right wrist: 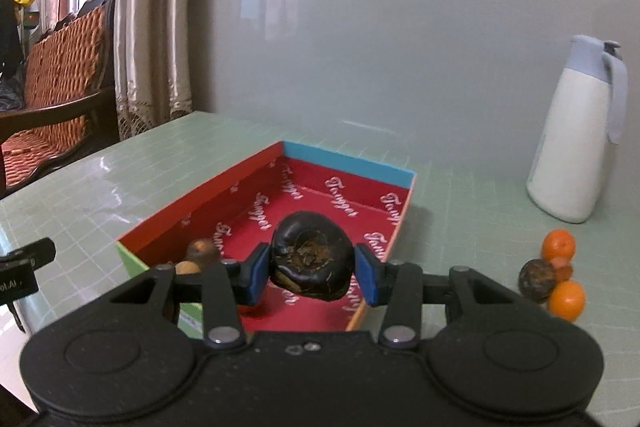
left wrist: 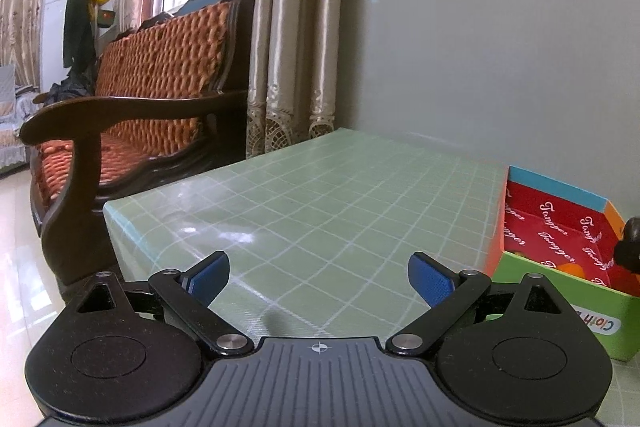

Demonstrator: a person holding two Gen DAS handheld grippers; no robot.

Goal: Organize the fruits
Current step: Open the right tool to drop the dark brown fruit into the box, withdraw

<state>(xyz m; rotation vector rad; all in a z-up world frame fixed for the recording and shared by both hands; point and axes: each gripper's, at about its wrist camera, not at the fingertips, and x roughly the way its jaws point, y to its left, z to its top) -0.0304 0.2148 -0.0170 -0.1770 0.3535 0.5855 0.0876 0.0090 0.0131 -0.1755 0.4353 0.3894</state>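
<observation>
My right gripper (right wrist: 312, 271) is shut on a dark brown wrinkled fruit (right wrist: 312, 255) and holds it above the near end of an open box (right wrist: 352, 163) with a red printed lining. Brown fruits (right wrist: 202, 251) lie in the box's near left corner. On the table right of the box sit two oranges (right wrist: 558, 245) and a dark fruit (right wrist: 536, 277). My left gripper (left wrist: 318, 277) is open and empty over the green table, left of the same box (left wrist: 560, 195). An orange fruit (left wrist: 570, 269) shows inside it there.
The green gridded table (left wrist: 320, 195) stands against a grey wall. A white thermos jug (right wrist: 576, 135) stands at the back right. A wooden sofa (left wrist: 140, 99) with orange cushions and curtains (left wrist: 296, 27) lie left of the table.
</observation>
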